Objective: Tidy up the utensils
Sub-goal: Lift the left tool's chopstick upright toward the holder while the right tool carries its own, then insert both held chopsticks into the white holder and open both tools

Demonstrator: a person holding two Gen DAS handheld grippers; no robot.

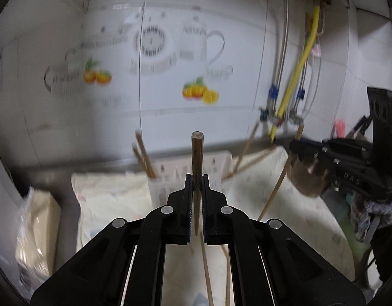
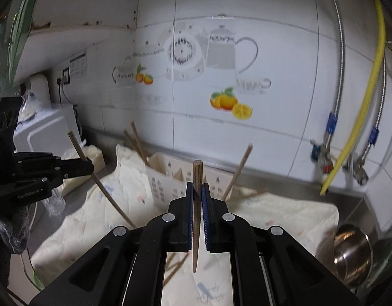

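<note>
Covering most of the background, the tiled wall (image 2: 272, 58) carries a printed decal of a teapot, cups and oranges, and down its right side run a yellow hose (image 2: 369, 97) and braided metal hoses to valves just above the counter edge. Below it a pale quilted cloth (image 2: 285, 219) is spread over the metal counter (image 2: 349, 196), and near the cloth's back edge, close to the wall, stands a white perforated plastic basket (image 2: 165, 178) with dividers inside. Several wooden chopsticks lean out of the basket: a pair (image 2: 138, 142) at its left end and one (image 2: 240, 170) at its right end, tilted away from each other; how the compartments are filled cannot be made out. More loose chopsticks (image 1: 206, 272) lie flat on the cloth in front of the basket. To the left sits a white appliance (image 2: 45, 130), and at the far right of the counter a shiny steel bowl (image 2: 351, 250), whose contents are not visible. The left gripper (image 1: 196, 204) has its jaws pressed together on a single chopstick (image 1: 197, 160), held raised above the cloth with its blunt end pointing up and away and its thin tip hanging just below the pads. The right gripper (image 2: 198, 214) likewise pinches one chopstick (image 2: 197, 191) in the same attitude, above the cloth and in front of the basket. Each gripper appears in the other's view, beside it, with its stick slanting down past its fingers.
</note>
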